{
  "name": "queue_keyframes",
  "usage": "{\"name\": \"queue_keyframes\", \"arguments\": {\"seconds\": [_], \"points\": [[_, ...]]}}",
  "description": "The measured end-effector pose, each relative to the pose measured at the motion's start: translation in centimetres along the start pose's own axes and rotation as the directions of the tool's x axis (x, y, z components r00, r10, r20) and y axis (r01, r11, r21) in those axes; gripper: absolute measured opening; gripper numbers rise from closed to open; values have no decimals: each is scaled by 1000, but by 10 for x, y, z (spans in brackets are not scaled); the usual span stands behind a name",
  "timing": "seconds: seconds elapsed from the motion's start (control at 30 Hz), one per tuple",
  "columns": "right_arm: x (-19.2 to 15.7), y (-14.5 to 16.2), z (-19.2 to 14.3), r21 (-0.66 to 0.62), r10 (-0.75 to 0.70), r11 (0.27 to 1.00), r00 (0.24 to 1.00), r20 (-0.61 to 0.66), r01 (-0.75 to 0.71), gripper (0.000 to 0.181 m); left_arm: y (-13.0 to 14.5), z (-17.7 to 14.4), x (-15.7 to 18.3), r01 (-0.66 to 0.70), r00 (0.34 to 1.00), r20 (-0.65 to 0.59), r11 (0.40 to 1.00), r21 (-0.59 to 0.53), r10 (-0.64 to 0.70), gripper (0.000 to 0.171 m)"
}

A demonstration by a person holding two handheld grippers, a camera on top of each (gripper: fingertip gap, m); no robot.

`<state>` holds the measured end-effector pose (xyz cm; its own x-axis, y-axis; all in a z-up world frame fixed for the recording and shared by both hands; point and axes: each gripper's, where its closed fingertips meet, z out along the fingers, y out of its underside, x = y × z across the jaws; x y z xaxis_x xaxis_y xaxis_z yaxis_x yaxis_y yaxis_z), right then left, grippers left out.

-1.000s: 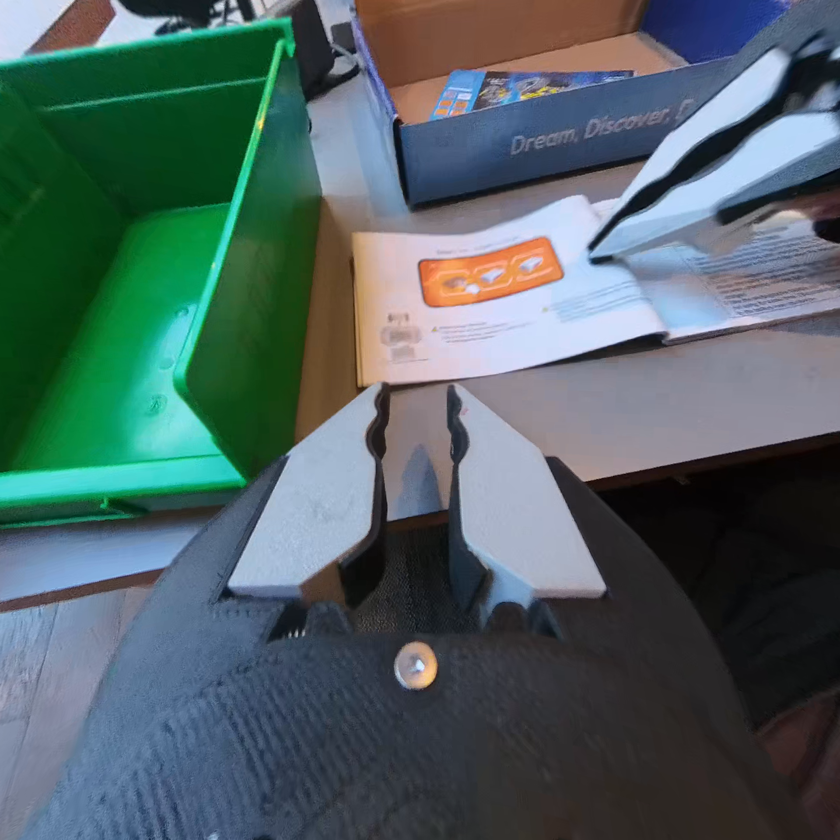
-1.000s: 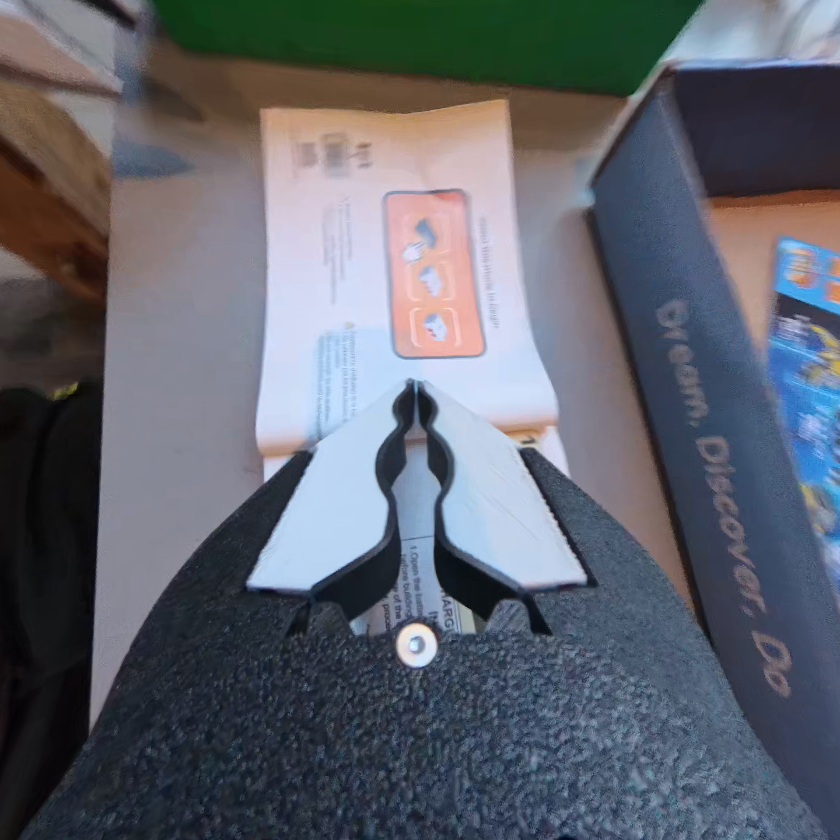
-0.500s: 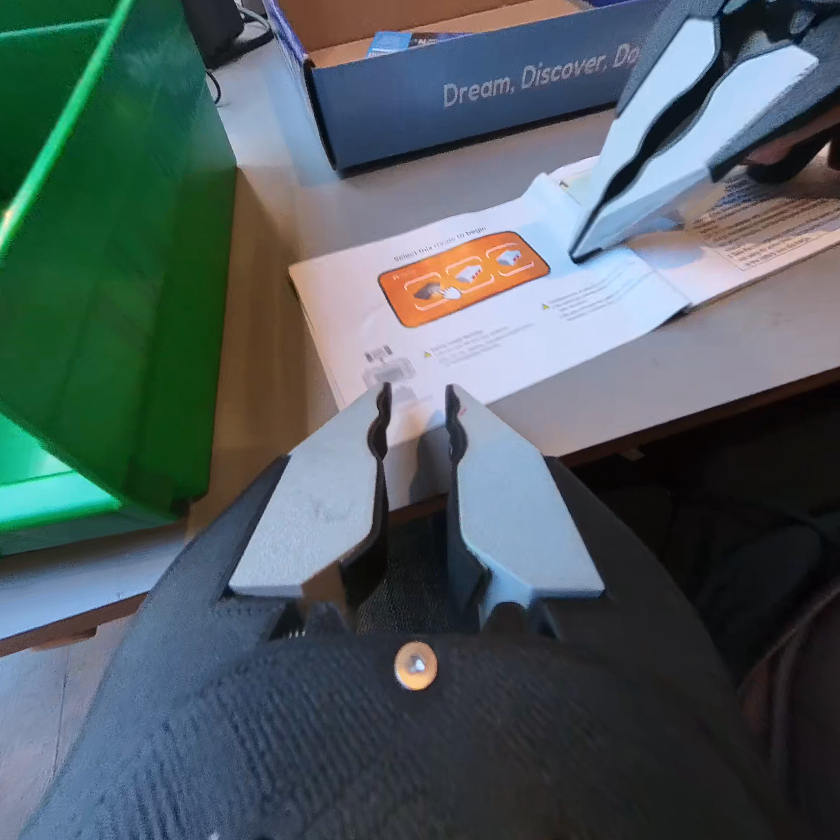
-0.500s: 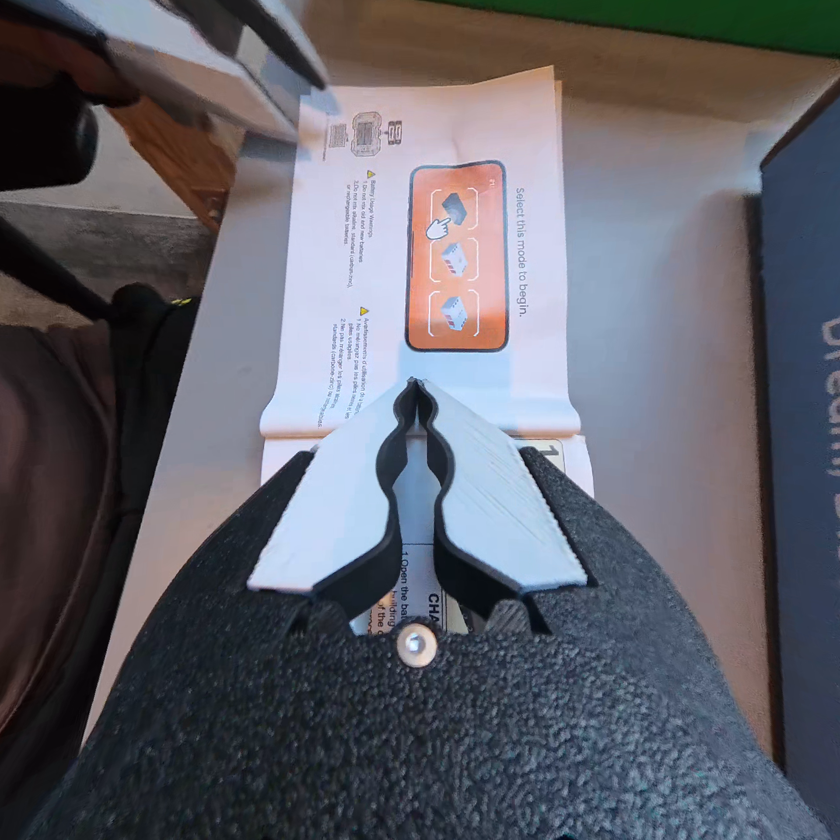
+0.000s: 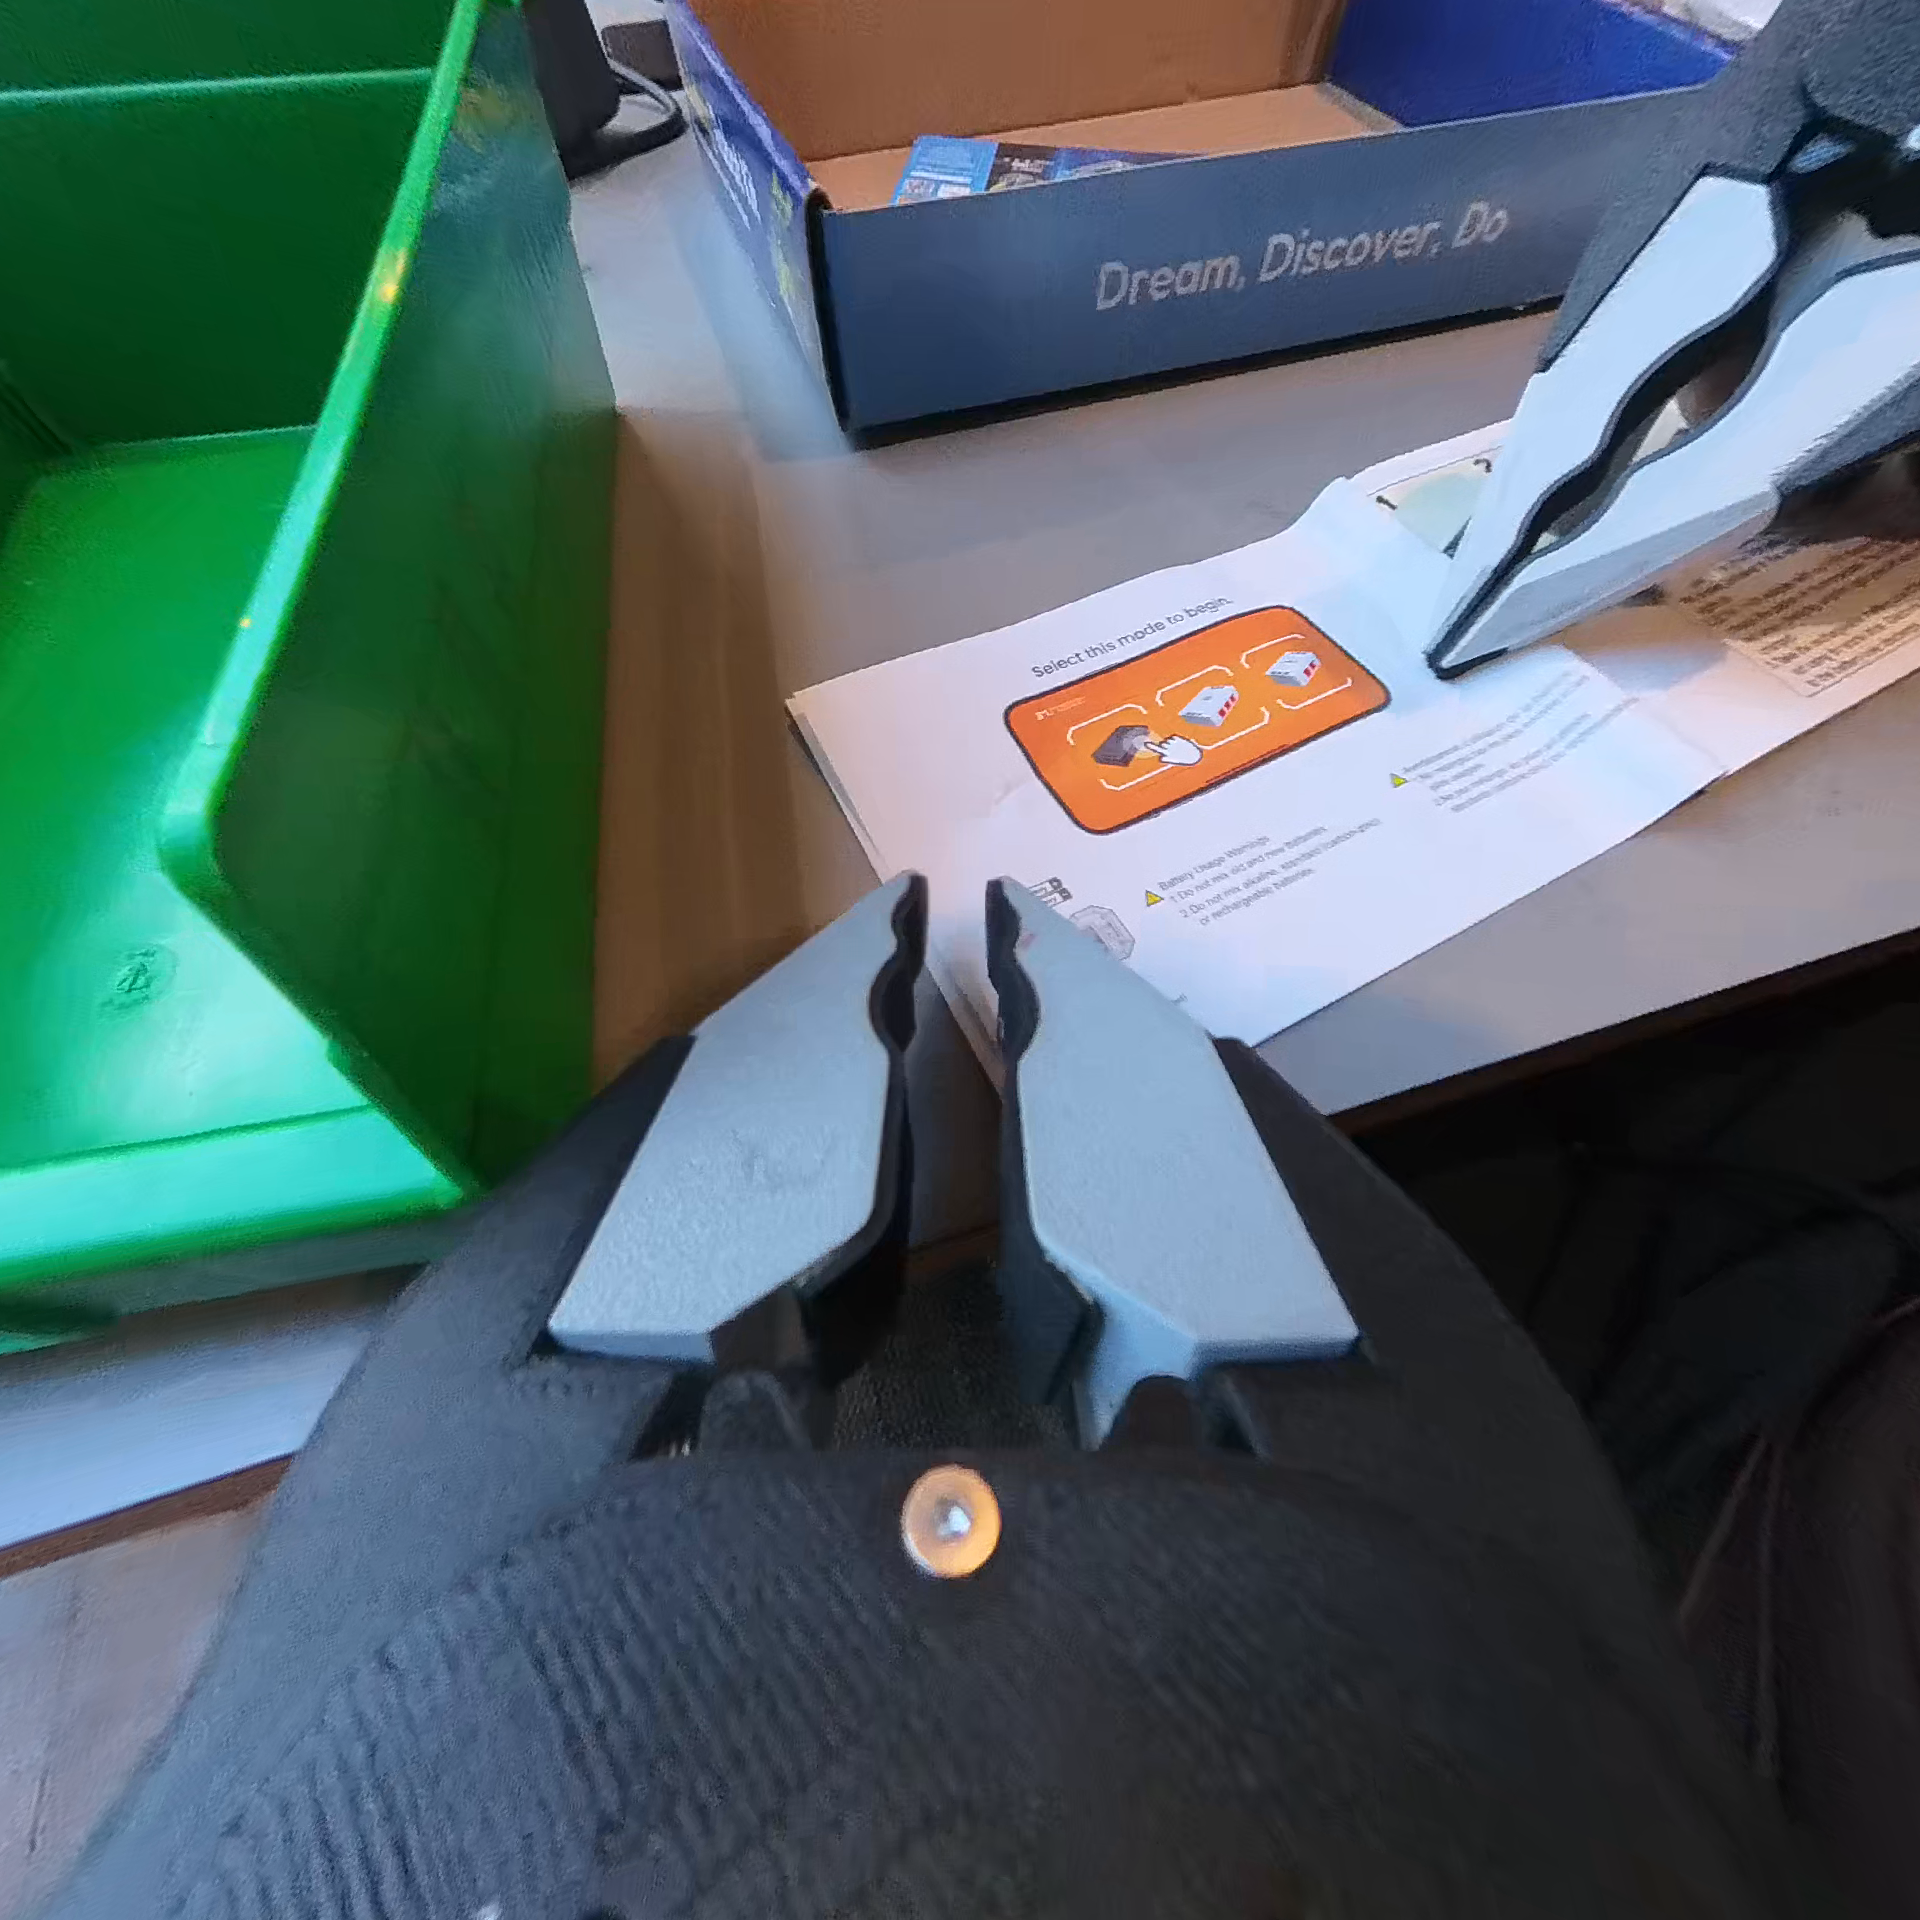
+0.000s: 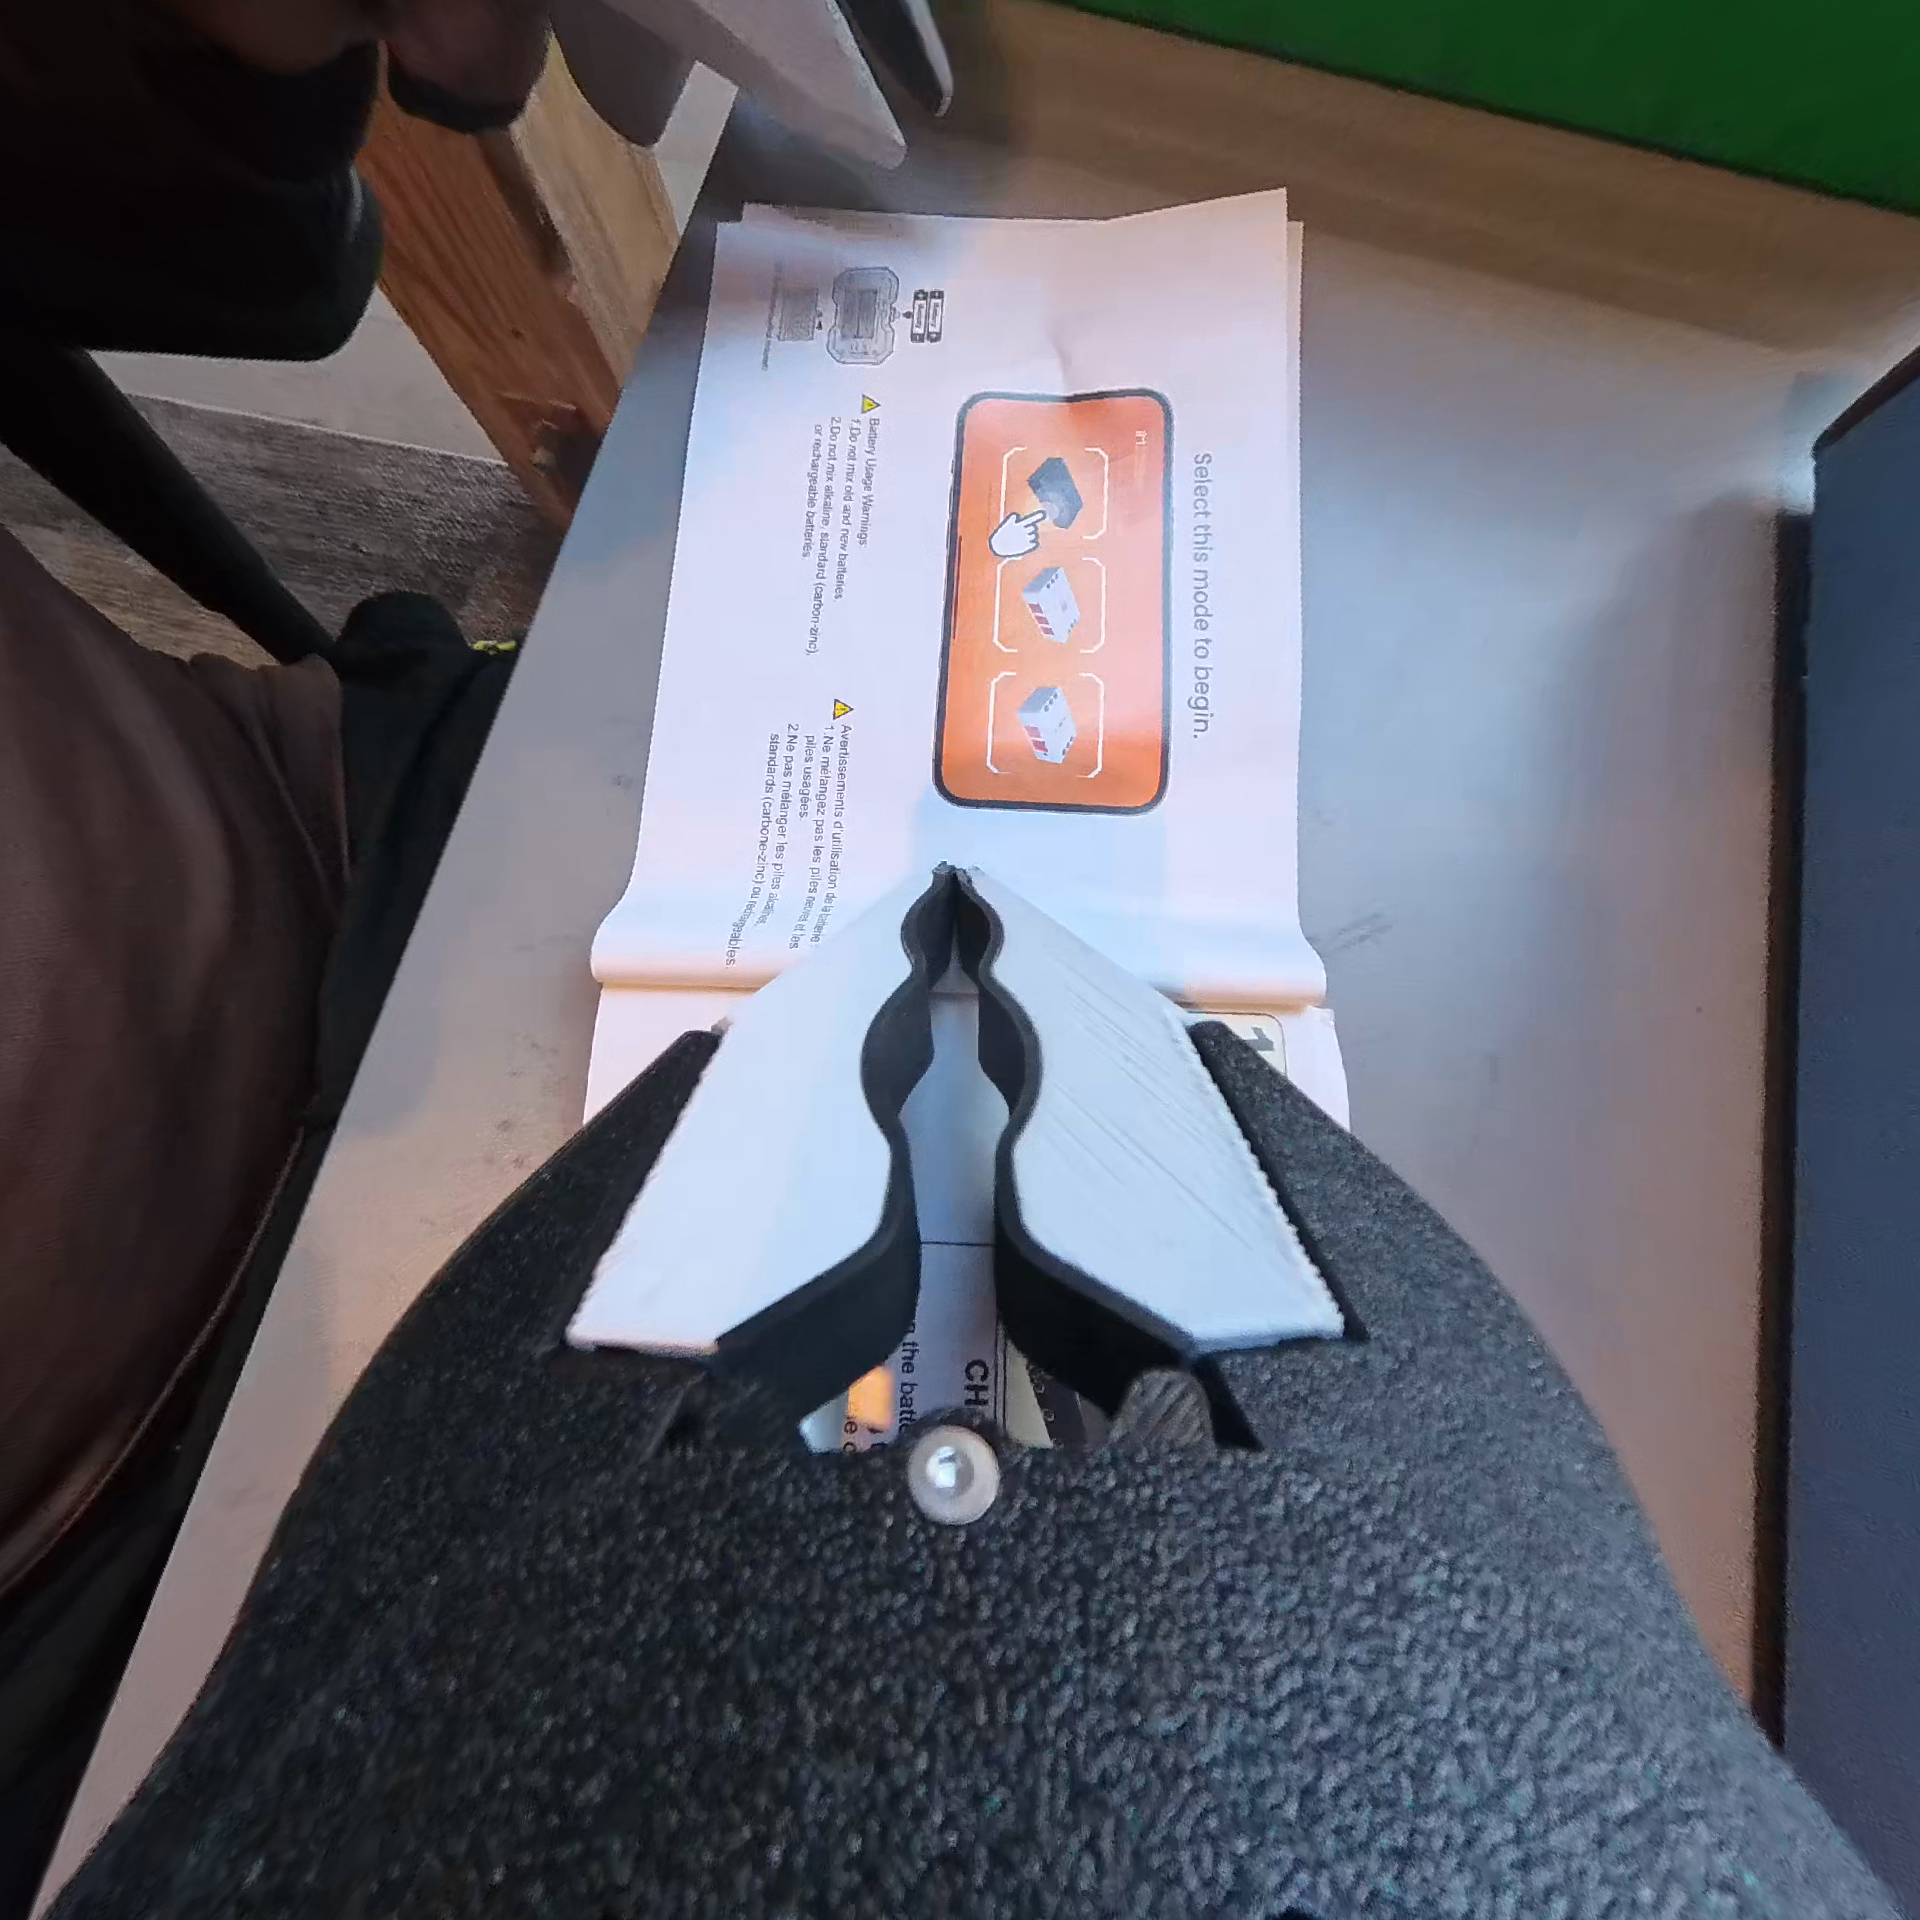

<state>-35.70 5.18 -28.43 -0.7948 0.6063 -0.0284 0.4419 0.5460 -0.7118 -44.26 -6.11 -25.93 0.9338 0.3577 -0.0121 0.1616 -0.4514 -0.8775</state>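
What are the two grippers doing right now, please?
Left gripper: open, empty, at the instruction sheet's near corner.
Right gripper: shut, tips down on the sheet's fold.

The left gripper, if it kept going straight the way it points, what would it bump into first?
Probably the white folded paper instruction sheet. The left gripper, its jaws slightly apart, points at the sheet's near corner on the grey table. Its height above the paper is unclear.

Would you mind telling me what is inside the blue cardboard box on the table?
The blue cardboard box shows a bare brown floor and one blue printed booklet lying flat near its front wall. That wall hides the front strip of the floor, and the right gripper covers its right end.
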Motion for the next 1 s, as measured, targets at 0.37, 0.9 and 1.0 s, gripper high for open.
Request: {"name": "queue_keyframes", "arguments": {"seconds": [0.37,0.9,1.0], "points": [[-1,0,0,3,19,1000,999,26,-19,0,6,3,0,58,996,-71,998,5,-58,0],[-1,0,0,4,32,999,999,40,-33,0,4,2,2,65,994,-93,997,33,-61,0],[-1,0,0,3,34,999,999,42,-35,0,4,1,2,68,993,-95,997,34,-65,0]]}}
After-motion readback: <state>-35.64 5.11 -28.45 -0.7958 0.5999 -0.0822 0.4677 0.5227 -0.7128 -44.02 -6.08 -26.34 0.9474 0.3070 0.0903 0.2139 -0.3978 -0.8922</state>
